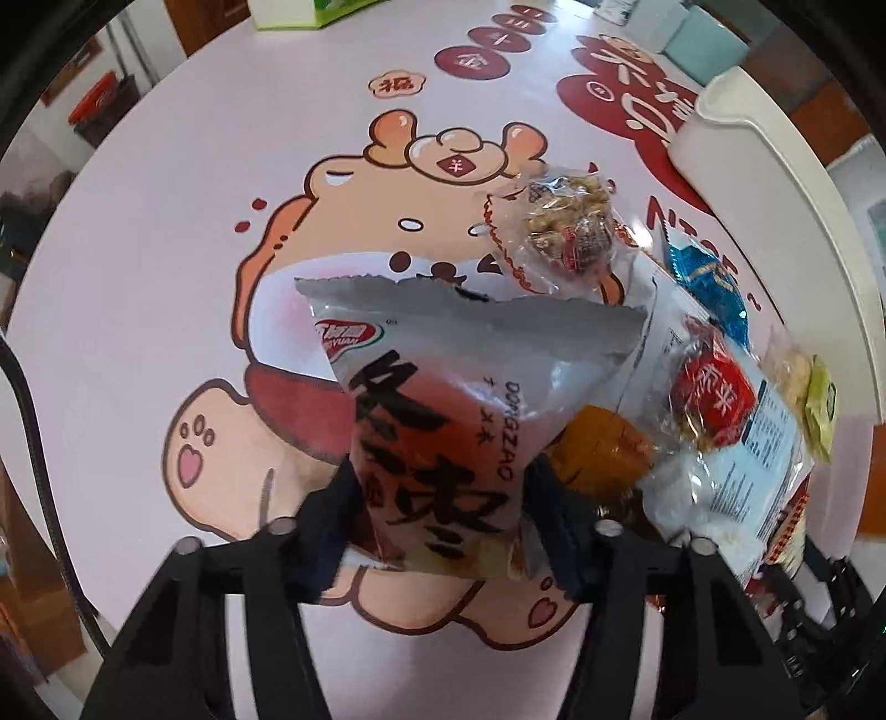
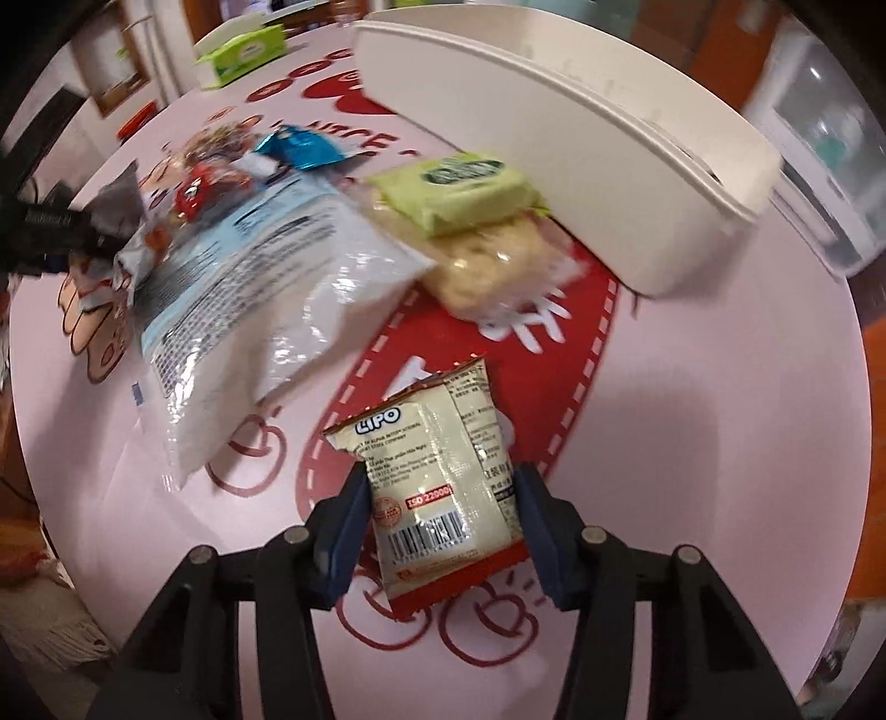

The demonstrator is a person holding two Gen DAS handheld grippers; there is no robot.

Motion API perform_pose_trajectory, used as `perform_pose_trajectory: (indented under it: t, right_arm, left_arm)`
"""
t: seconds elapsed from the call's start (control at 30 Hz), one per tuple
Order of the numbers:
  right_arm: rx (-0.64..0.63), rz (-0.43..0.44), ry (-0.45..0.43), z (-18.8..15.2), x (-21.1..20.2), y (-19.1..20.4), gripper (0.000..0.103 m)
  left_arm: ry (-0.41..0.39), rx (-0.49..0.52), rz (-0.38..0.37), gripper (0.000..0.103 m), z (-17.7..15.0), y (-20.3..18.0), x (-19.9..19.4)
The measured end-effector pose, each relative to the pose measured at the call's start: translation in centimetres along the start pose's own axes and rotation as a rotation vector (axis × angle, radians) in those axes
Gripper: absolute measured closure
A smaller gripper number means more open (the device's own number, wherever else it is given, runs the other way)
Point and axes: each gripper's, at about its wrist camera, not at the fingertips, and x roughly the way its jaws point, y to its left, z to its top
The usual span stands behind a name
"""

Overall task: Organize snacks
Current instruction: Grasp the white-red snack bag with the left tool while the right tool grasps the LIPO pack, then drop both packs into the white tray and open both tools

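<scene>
My left gripper (image 1: 443, 498) is shut on a silver jujube snack bag (image 1: 437, 421) and holds it above the pink printed table (image 1: 166, 232). My right gripper (image 2: 443, 498) is shut on a cream Lipo biscuit packet (image 2: 443, 471), also held above the table. A white oval basket (image 2: 581, 166) stands at the far right; it also shows in the left wrist view (image 1: 775, 183). A pile of loose snacks lies between: a large clear white bag (image 2: 266, 277), a green packet (image 2: 465, 188), a beige cracker pack (image 2: 498, 266), a blue packet (image 1: 709, 282), a red candy (image 1: 714, 399) and a nut bag (image 1: 565, 227).
A green tissue box (image 2: 243, 55) stands at the table's far edge. The left gripper appears at the left edge of the right wrist view (image 2: 50, 232). Pale teal boxes (image 1: 692, 39) sit beyond the basket.
</scene>
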Motion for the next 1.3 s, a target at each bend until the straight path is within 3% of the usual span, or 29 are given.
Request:
perform_pose_trajectory:
  t: [0.33,0.47,0.67,0.93,1.13,1.3]
  right_arm:
    - [0.121,0.060,-0.025,-1.0,-1.8,-1.3,0.053]
    - [0.143,0.082,-0.057,-0.8,-3.1,-1.1,0.053]
    - [0.173,0.115,-0.127,0.5,-6.1,-0.8,0.053]
    - [0.166,0.040,-0.291,5.5,-12.2,-2.1,0.053]
    - [0.236,-0.077,-0.448,10.7,-17.8,-5.4,0.053]
    - [0.312,-0.143,-0.534,14.7,-21.2,-8.3,0.052]
  left_arm:
    - [-0.053,0.129,0.060,0.055,-3.2,-1.8,-2.7]
    - [-0.107,0.219,0.047,0.055,-4.5,-4.3,-5.4]
    - [-0.217,0.366,-0.031,0.055,-4.5,-9.2,-10.3]
    - [-0.421,0.515,-0.100,0.054,-0.2,-16.5,-17.7]
    - [-0.587,0.582,-0.095,0.054,4.9,-20.7,-23.0]
    - [-0.663,0.596,-0.086,0.054,8.7,-23.4,-25.2]
